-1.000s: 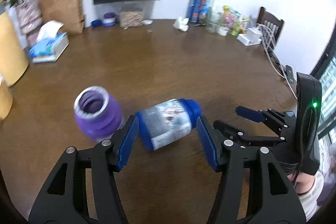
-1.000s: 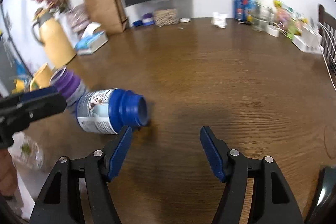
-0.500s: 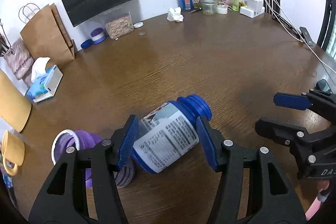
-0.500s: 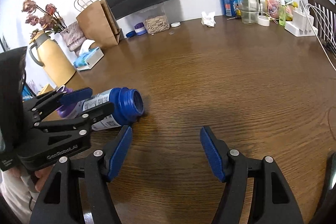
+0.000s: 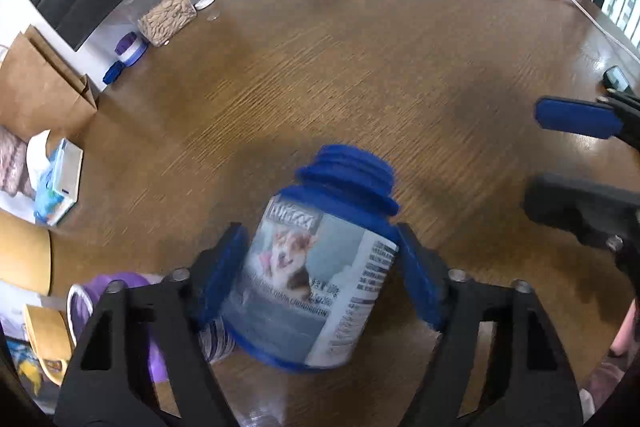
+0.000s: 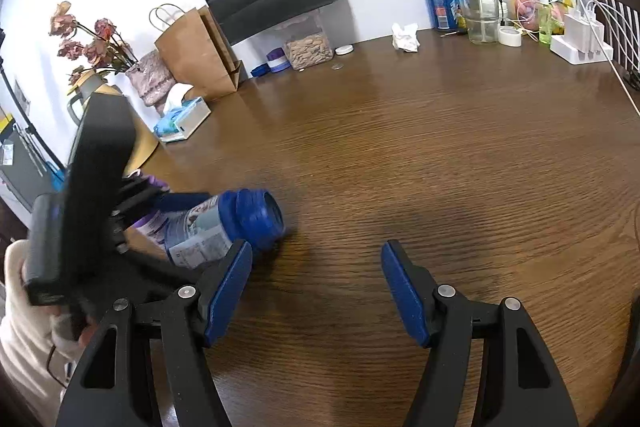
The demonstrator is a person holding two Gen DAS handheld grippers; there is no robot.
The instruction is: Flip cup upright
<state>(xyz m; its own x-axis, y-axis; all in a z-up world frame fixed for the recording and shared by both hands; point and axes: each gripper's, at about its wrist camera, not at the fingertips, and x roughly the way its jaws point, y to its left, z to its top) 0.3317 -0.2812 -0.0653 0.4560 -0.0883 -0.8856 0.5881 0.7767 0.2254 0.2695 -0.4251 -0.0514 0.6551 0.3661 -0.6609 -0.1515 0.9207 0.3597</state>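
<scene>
The left tool (image 5: pixel 320 279) is pinching the blue cup (image 5: pixel 316 279), a labelled plastic jar with an open threaded neck, across its mid-body, one blue pad on each side of the label. Seen from the right wrist, the cup (image 6: pixel 224 227) is lying tilted near the counter's (image 6: pixel 440 163) left edge, its mouth pointing toward the middle of the counter and seeming to rest on the wood. A purple cup (image 5: pixel 120 291) is standing just beside it on the left. The right tool (image 6: pixel 316 287) is hovering spread and empty over bare wood, close to the cup's mouth. The cup looks light, rigid and probably empty, and its glossy label may be slippery, so gripping the wide body below the shoulder seems sounder than gripping the narrow threaded neck.
</scene>
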